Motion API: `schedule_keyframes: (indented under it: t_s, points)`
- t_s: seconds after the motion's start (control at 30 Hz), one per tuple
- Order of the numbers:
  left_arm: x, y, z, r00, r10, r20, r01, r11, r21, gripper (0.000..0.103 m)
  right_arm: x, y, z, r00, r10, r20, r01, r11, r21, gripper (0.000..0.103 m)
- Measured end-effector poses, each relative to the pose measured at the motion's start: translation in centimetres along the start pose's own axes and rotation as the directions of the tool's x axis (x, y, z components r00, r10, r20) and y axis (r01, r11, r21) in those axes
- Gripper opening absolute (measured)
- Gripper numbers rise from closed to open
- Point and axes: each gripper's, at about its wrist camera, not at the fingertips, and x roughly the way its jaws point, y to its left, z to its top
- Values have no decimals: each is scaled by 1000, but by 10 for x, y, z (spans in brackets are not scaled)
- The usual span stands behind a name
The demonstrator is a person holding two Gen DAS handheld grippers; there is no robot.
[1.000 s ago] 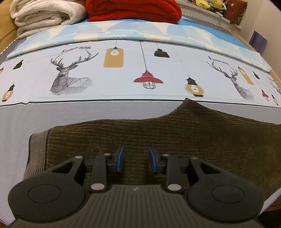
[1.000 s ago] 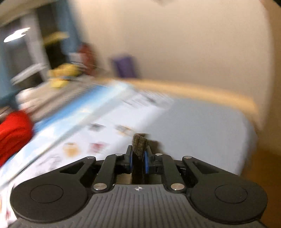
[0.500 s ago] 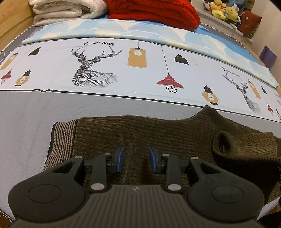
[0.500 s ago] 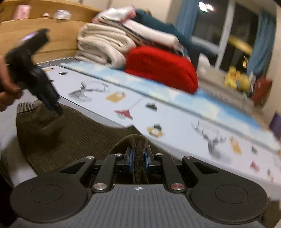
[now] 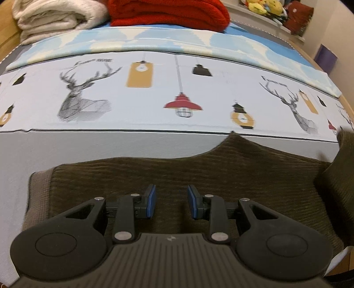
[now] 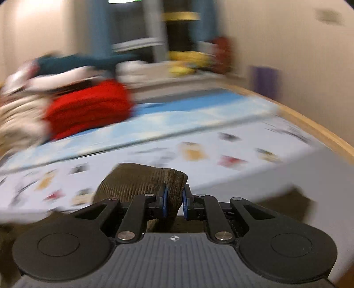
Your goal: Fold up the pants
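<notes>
Currently the brown corduroy pants (image 5: pixel 199 177) lie spread along the near edge of the bed (image 5: pixel 66 150), on its grey band just below the printed sheet (image 5: pixel 154 93) with deer and lamps. The left tongs (image 5: pixel 170 205) hang over the cloth with their blue pads apart, gripping nothing. The right tongs (image 6: pixel 174 202) are closed on a bunched end of the pants (image 6: pixel 141 183), lifted above the bed; that view is blurred. At the bed's far edge sit a red blanket (image 5: pixel 168 13) and a white folded blanket (image 5: pixel 53 17), side by side.
</notes>
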Motion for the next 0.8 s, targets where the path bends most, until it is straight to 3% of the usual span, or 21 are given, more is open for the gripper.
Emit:
schedule_keyframes:
  t_s: [0.23, 0.33, 0.4, 0.47, 0.5, 0.57, 0.63, 0.73, 0.8]
  points:
    - [11, -27, 2, 1000, -1, -12, 1, 999, 41, 34, -5, -39, -17, 995, -95, 34, 89, 983, 158, 13]
    - [11, -28, 2, 1000, 8, -8, -8, 999, 41, 34, -9, -32, -11, 988, -124, 96, 102, 974, 203, 14]
    - [10, -22, 4, 1000, 15, 1, -15, 1000, 20, 34, -23, -4, -4, 981, -30, 192, 3, 990, 143, 14]
    - [9, -13, 5, 1000, 21, 6, -21, 1000, -14, 34, -38, 47, -3, 954, 163, 251, -164, 986, -17, 14]
    - [8, -9, 6, 1000, 23, 6, -23, 999, -28, 34, -44, 76, -8, 930, 275, 244, -259, 961, -96, 14]
    - [6, 1, 6, 1000, 25, 3, -24, 998, -52, 34, -50, 132, -27, 865, 477, 157, -443, 872, -207, 14]
    - [4, 9, 5, 1000, 23, 1, -23, 997, -67, 34, -44, 180, -55, 802, 597, -6, -578, 773, -260, 18]
    - [2, 19, 5, 1000, 16, -1, -16, 996, -82, 34, -18, 234, -114, 735, 602, -313, -678, 671, -300, 27]
    - [0, 24, 5, 1000, 4, -2, -4, 995, -95, 38, -4, 245, -145, 709, 529, -466, -690, 655, -307, 27]
